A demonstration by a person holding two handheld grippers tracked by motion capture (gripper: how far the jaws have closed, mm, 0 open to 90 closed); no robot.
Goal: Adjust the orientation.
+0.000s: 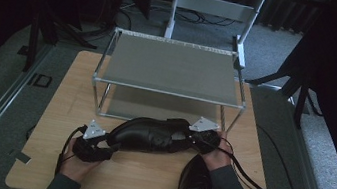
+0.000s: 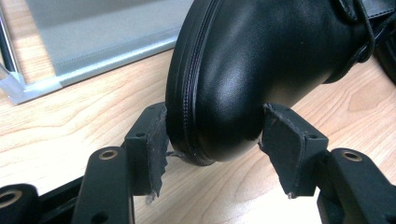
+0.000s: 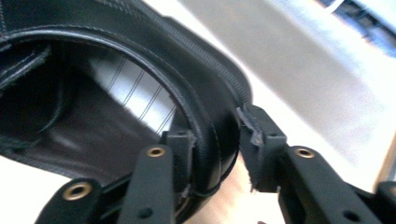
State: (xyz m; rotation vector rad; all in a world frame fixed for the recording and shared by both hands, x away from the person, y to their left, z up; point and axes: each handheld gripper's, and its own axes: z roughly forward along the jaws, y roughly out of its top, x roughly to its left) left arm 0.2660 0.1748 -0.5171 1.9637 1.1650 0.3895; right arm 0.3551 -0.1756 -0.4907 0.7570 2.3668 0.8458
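Observation:
A black leather shoe lies on its side across the wooden table, just in front of the metal rack. My left gripper is at its toe; in the left gripper view the pads press on both sides of the glossy toe cap, so my left gripper is shut on it. My right gripper is at the heel. In the right gripper view, my right gripper has one jaw inside the shoe's opening and the other outside, clamping the heel wall.
A two-shelf metal rack stands at the back of the table, its lower shelf close behind the shoe. A second black shoe lies by the right forearm at the front edge. Cables trail from both grippers.

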